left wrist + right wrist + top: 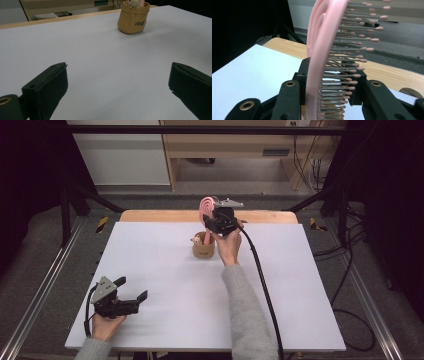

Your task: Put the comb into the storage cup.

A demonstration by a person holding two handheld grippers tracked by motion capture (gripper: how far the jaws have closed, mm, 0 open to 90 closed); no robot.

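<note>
Pink hairbrush [206, 206]: I see it clamped between the closed jaws of my right gripper [218, 223], standing upright just above the tan pouch [203, 248], its handle going down into the pouch mouth. The table [165, 285], a flat matte white sheet with a wooden strip along the edge beyond the pouch, carries everything. My left gripper [131, 290] rests well apart from the pouch, at the near left corner, jaws wide open and holding nothing. The right gripper view adds the brush's curved, smooth plastic back [322, 50] and rows of thin bristles with rounded pink tips. The left gripper view adds dark lettering on the soft, rolled-top pouch [133, 20] and a small pale figure [133, 3] in its opening.
</note>
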